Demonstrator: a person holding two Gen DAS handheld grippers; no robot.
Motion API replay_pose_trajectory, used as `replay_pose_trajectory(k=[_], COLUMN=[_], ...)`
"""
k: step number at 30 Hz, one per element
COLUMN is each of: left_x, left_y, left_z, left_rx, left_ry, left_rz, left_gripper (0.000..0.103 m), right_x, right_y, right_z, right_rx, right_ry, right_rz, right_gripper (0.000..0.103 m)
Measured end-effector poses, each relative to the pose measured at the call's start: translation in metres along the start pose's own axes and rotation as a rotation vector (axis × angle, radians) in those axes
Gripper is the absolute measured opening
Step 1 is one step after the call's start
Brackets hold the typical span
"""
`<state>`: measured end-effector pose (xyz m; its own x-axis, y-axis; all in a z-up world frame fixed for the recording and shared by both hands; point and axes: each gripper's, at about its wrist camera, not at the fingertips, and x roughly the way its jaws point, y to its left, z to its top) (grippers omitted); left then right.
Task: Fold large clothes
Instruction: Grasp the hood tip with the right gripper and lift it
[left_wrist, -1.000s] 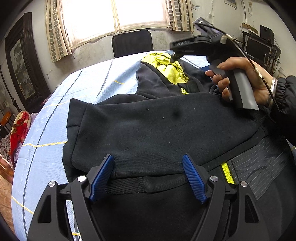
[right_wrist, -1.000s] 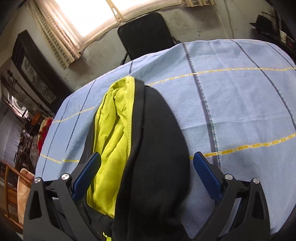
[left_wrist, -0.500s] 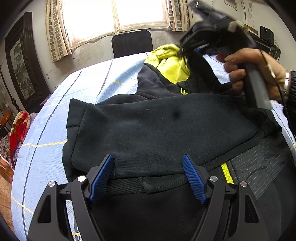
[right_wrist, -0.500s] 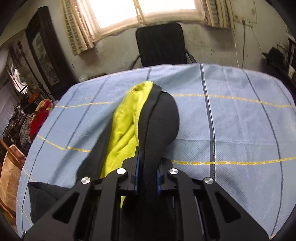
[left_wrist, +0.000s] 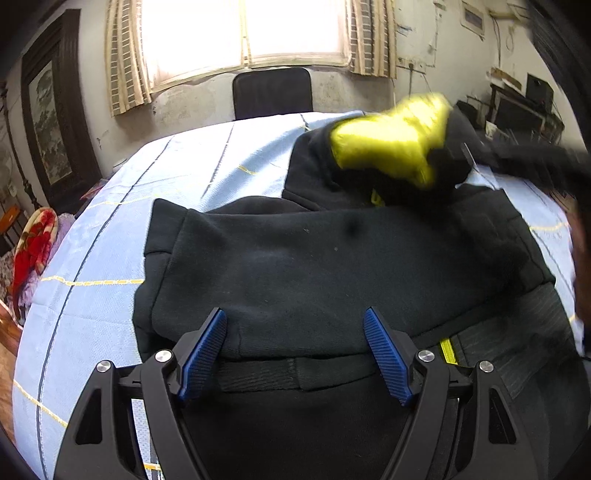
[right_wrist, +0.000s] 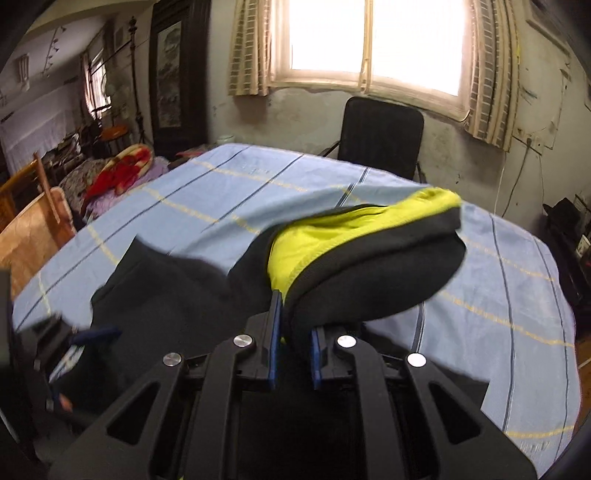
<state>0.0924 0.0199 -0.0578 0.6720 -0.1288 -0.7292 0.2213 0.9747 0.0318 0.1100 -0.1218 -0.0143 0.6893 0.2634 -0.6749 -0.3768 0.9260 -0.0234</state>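
A black hooded sweatshirt (left_wrist: 332, 266) lies partly folded on the blue checked tablecloth (left_wrist: 110, 236). Its hood (right_wrist: 369, 266), black outside with a yellow-green lining (right_wrist: 332, 236), is lifted off the cloth, and my right gripper (right_wrist: 295, 343) is shut on the hood's edge. In the left wrist view the raised hood (left_wrist: 395, 147) appears blurred at the upper right. My left gripper (left_wrist: 295, 350) is open, its blue pads (left_wrist: 203, 354) standing over the near folded edge of the sweatshirt with nothing pinched between them.
A black chair (left_wrist: 272, 92) stands at the table's far side under the window. A red patterned blanket (right_wrist: 122, 170) and a wooden bed frame (right_wrist: 33, 229) are to the left. Dark shelves with equipment (left_wrist: 524, 107) sit at the right.
My right gripper closed on the hood, then lifted and swung it across while rolling. The hood rose off the cloth. My left gripper stayed in place, open.
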Motion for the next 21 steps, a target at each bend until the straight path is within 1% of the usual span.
replay_pose_trajectory(k=[3, 5, 7, 8, 9, 11, 13, 14, 16, 18, 19, 21], left_x=[-0.001, 0.001, 0.003, 0.005, 0.006, 0.007, 0.007, 0.007, 0.007, 0.006, 0.006, 0.006], left_y=[0.004, 0.003, 0.001, -0.001, -0.002, -0.002, -0.001, -0.001, -0.001, 0.000, 0.000, -0.001], left_z=[0.001, 0.000, -0.001, -0.001, -0.001, -0.001, 0.000, 0.000, 0.000, -0.001, -0.001, 0.000], left_rx=[-0.020, -0.020, -0.010, -0.004, 0.001, 0.004, 0.005, 0.005, 0.003, 0.001, -0.001, -0.001], left_ry=[-0.006, 0.000, 0.011, 0.019, 0.027, 0.030, 0.031, 0.030, 0.030, 0.029, 0.029, 0.029], left_rz=[0.001, 0.004, 0.013, 0.018, 0.022, 0.024, 0.025, 0.025, 0.024, 0.022, 0.021, 0.022], left_gripper=[0.077, 0.077, 0.077, 0.077, 0.077, 0.077, 0.077, 0.077, 0.077, 0.077, 0.077, 0.077], right_x=[0.001, 0.001, -0.005, -0.011, -0.017, -0.032, -0.044, -0.051, -0.057, -0.055, -0.052, -0.035], right_y=[0.008, 0.009, 0.004, -0.001, -0.006, -0.014, -0.023, -0.033, -0.051, -0.075, -0.083, -0.105], right_z=[-0.031, -0.045, -0.054, -0.057, -0.059, -0.063, -0.063, -0.062, -0.055, -0.041, -0.035, -0.023], right_rx=[-0.014, -0.010, 0.026, 0.063, 0.101, 0.155, 0.197, 0.240, 0.325, 0.453, 0.491, 0.615], right_ry=[0.067, 0.085, 0.091, 0.096, 0.100, 0.079, 0.052, 0.028, -0.001, -0.027, -0.033, -0.014], right_rz=[0.004, -0.006, 0.004, 0.027, 0.050, 0.077, 0.089, 0.100, 0.130, 0.164, 0.178, 0.221], right_gripper=[0.012, 0.013, 0.018, 0.028, 0.044, 0.057, 0.063, 0.066, 0.067, 0.068, 0.068, 0.074])
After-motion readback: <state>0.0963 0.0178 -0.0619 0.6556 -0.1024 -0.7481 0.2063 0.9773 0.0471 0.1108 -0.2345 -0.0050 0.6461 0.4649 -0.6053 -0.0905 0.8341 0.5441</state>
